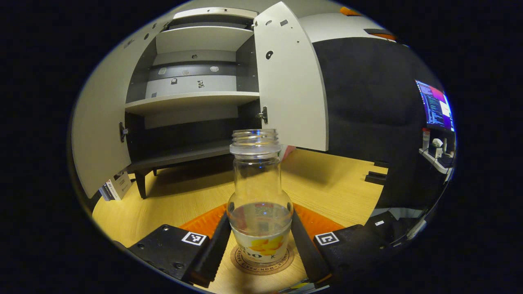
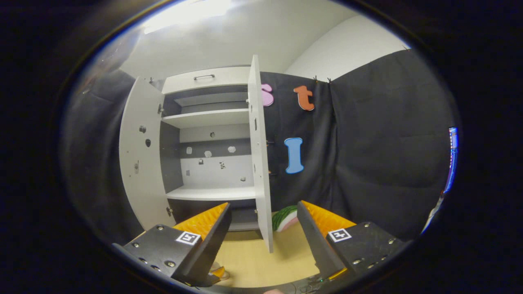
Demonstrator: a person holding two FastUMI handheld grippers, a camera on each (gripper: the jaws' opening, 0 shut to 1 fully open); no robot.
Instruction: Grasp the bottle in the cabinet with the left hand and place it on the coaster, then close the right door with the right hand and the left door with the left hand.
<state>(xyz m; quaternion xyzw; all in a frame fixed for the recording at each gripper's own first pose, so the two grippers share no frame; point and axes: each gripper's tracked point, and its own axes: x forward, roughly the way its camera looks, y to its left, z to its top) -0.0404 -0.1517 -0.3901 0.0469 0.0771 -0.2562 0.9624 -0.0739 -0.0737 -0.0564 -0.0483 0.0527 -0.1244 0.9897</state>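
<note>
A clear glass bottle (image 1: 260,179) with a printed label, uncapped, stands upright on the round coaster (image 1: 244,264) on the wooden table. My left gripper (image 1: 260,217) is shut on it, one finger pressing each side of its lower body. Behind it the grey cabinet (image 1: 192,98) stands with both doors open: the left door (image 1: 98,134) and the right door (image 1: 292,81). In the right gripper view my right gripper (image 2: 263,209) is open and holds nothing. It hangs in front of the right door (image 2: 259,163), whose edge faces me. The left door (image 2: 139,163) stands wide open, and the shelves (image 2: 210,192) are bare.
The wooden table (image 1: 335,188) runs forward from the cabinet. A small boxed item (image 1: 116,185) leans under the left door. A striped green and pink object (image 2: 285,217) lies behind the right door. A lit monitor (image 1: 439,106) and a shelf stand far right.
</note>
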